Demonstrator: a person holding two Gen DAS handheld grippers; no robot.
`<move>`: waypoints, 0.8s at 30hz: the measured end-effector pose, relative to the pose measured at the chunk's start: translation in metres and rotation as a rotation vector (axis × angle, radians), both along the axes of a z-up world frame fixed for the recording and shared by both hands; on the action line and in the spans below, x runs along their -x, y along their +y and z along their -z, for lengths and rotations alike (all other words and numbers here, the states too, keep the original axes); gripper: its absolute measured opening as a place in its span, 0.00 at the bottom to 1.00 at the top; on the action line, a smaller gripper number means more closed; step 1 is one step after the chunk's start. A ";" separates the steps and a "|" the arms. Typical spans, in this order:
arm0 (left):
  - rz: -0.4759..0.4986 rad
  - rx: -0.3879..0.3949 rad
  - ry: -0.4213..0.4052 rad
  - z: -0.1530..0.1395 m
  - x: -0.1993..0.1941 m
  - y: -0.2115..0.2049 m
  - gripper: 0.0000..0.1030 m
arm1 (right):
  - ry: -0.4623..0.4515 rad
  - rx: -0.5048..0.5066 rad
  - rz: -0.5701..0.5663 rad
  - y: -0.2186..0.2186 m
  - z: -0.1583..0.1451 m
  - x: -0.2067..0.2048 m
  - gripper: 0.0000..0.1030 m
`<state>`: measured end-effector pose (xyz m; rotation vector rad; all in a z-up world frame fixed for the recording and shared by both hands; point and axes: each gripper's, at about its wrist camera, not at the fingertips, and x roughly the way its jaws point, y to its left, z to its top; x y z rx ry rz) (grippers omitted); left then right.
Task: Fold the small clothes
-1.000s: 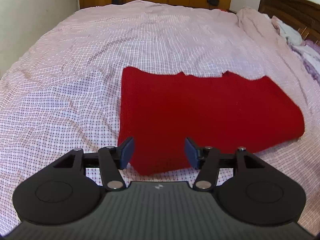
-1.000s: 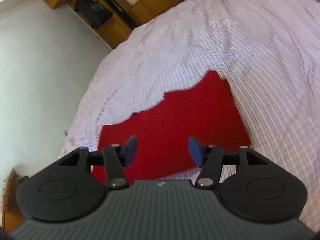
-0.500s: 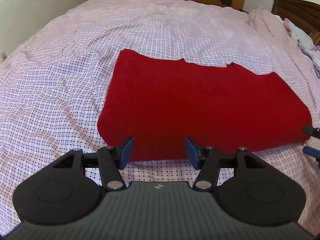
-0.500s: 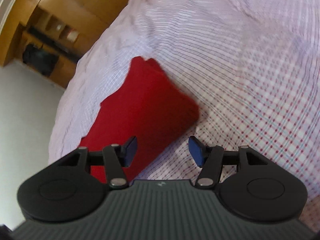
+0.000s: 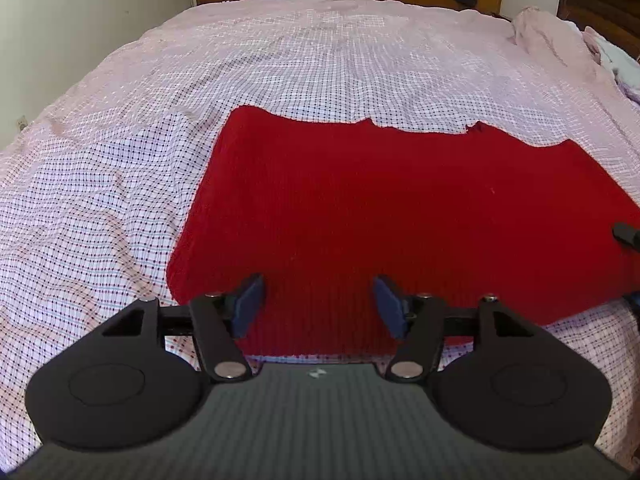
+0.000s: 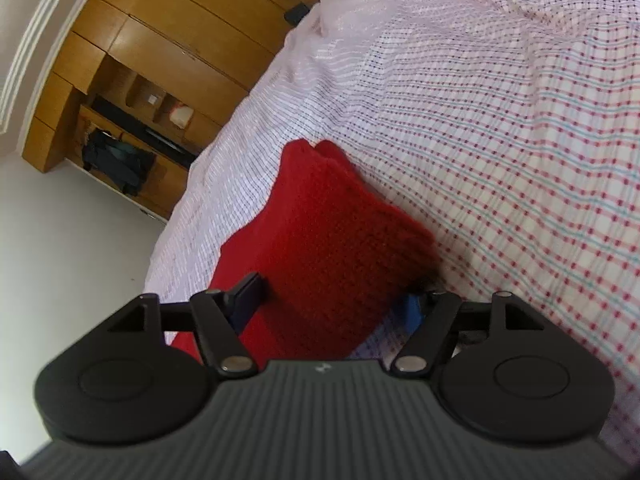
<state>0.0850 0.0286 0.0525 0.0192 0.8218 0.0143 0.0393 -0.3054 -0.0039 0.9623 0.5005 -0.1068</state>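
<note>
A red knitted garment (image 5: 400,216) lies folded flat on the checked bedsheet (image 5: 120,200). My left gripper (image 5: 316,304) is open and hovers over the garment's near edge, left of its middle. My right gripper (image 6: 332,304) is open, its jaws straddling the garment's right end (image 6: 336,240), one finger over the cloth, the other low at its edge. The right gripper's fingers (image 5: 626,236) show at the right border of the left wrist view.
The bed (image 5: 340,60) is wide, with a rumpled pink blanket and pillows (image 5: 560,36) at the far right by a dark headboard (image 5: 600,8). Wooden wardrobes (image 6: 160,60) and a white wall stand beyond the bed.
My left gripper has moved in over the garment's near edge. My right gripper has swung to the garment's right end and closed in around it. Both stay open.
</note>
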 end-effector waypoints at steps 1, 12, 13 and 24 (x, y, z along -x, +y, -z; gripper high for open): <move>0.000 -0.007 -0.004 0.001 0.000 -0.001 0.67 | -0.010 -0.004 0.007 0.000 0.002 -0.002 0.69; -0.020 0.011 -0.016 0.003 0.002 0.000 0.68 | -0.133 -0.176 0.126 -0.025 0.016 0.010 0.68; -0.025 0.016 -0.017 0.003 0.002 0.001 0.68 | -0.128 -0.168 0.127 -0.025 0.014 0.008 0.68; -0.045 0.062 -0.010 -0.008 0.011 0.015 0.68 | -0.105 -0.128 0.121 -0.026 0.012 0.007 0.49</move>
